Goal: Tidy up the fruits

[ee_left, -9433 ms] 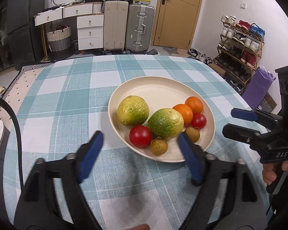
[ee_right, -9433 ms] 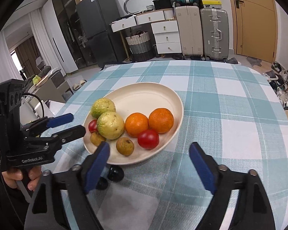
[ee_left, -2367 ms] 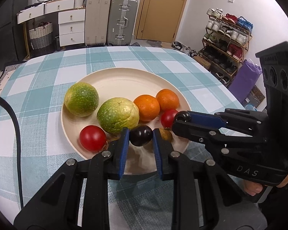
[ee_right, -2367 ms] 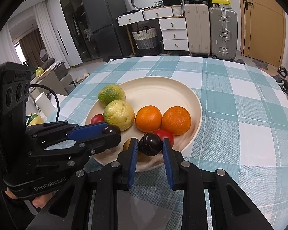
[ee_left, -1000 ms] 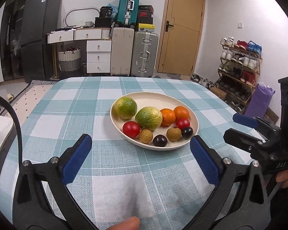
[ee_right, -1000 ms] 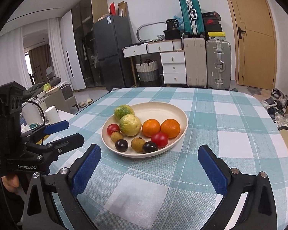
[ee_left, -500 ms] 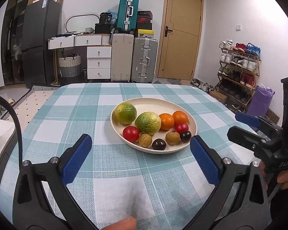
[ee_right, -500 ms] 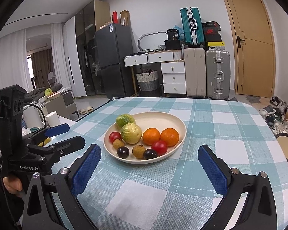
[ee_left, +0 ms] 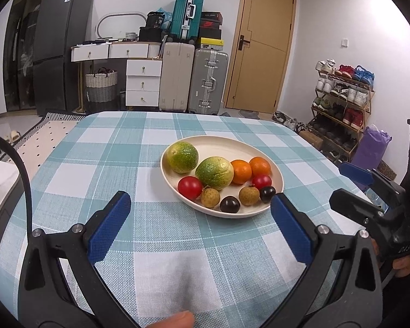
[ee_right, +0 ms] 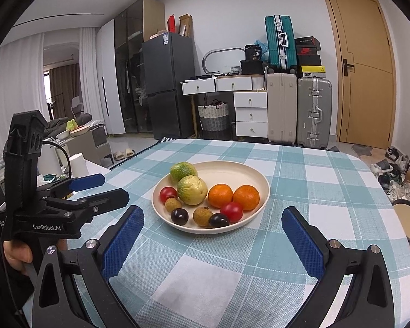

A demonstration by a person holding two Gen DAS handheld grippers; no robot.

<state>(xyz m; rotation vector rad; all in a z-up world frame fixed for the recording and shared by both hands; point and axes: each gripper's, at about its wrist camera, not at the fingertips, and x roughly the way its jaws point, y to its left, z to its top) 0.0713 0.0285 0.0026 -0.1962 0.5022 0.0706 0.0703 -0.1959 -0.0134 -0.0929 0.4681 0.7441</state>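
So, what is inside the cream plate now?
The cream plate holds two green citrus fruits, two oranges, two red tomatoes, two brown longans and two dark plums. Anything beneath the fruit is hidden.

- One cream plate (ee_left: 220,143), on the checked table (ee_left: 101,147) ahead of both grippers
- Two green-yellow citrus fruits: one (ee_left: 182,157) at the plate's far left from the left gripper, the other (ee_left: 214,172) just right of it
- Two oranges (ee_left: 240,171) (ee_left: 260,166), side by side to the right of the green ones
- Two red tomatoes: a larger one (ee_left: 190,187) at the left, a smaller one (ee_left: 261,181) at the right
- Two brown longans (ee_left: 210,197) (ee_left: 249,195), in the row nearest the grippers
- Two dark plums (ee_left: 229,204) (ee_left: 267,194), in that same near row
- Ten fruits in all, every one on the plate
- Two grippers: the left gripper (ee_left: 199,228) and the right gripper (ee_right: 211,244), each with two blue pads spread wide and nothing between them
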